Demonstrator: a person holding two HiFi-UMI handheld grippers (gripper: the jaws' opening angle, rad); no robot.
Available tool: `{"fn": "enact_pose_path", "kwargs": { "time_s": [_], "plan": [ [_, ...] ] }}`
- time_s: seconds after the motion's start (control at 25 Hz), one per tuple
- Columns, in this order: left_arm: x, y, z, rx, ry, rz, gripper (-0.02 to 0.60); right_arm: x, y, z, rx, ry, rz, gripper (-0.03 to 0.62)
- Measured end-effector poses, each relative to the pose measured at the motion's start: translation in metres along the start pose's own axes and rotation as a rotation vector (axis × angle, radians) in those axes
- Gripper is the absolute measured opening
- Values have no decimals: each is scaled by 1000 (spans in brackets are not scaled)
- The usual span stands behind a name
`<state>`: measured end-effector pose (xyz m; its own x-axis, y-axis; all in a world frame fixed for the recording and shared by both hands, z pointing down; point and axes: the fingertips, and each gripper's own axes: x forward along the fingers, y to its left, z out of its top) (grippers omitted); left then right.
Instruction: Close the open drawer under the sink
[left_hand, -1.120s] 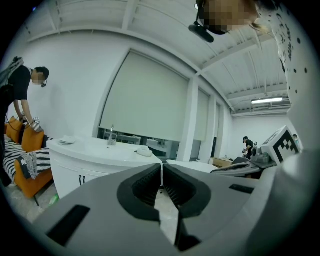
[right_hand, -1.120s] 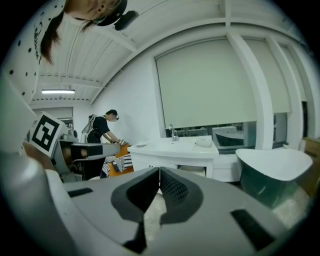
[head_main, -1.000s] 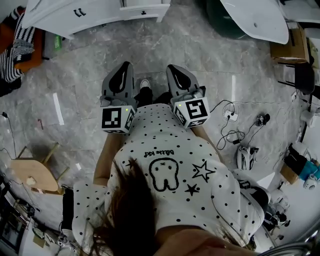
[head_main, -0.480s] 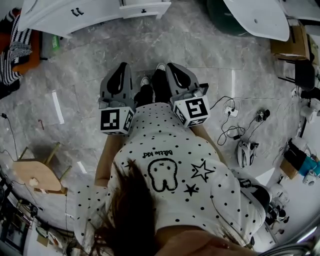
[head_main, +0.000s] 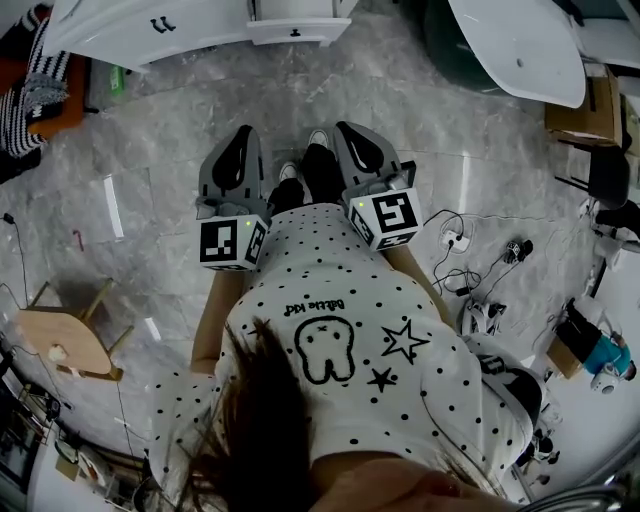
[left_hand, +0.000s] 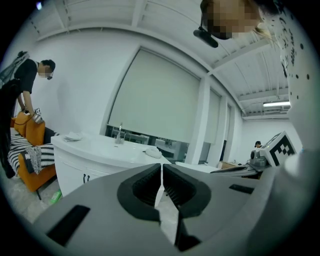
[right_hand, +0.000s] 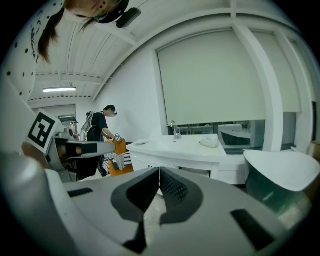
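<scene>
While the left gripper (head_main: 249, 131) and right gripper (head_main: 346, 130) jaws sit pressed together, empty, square up to the open drawer (head_main: 292, 32), push its front centre evenly

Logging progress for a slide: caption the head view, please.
Left gripper and right gripper, shut and empty, point across the floor toward the open drawer of the white cabinet.

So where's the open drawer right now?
Top centre of the head view, the open drawer sticks out of the white sink cabinet, ahead of the person.
</scene>
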<state>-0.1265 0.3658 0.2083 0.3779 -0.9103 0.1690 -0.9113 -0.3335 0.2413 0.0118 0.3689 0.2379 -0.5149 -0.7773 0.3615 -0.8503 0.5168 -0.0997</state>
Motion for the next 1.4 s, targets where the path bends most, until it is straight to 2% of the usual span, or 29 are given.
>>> {"fn": "enact_pose_path", "kwargs": {
  "time_s": [0.76,1.04,1.4],
  "plan": [
    [94,-47,26,13,-69,26,18,28,-109,44,-40,-81,16,14],
    [111,-55,26,8,-89,67,18,32,-131,51,-62,-94,38,14],
    [121,-68,22,13,-66,38,18,29,-144,46,-36,-87,20,14]
  ]
}}
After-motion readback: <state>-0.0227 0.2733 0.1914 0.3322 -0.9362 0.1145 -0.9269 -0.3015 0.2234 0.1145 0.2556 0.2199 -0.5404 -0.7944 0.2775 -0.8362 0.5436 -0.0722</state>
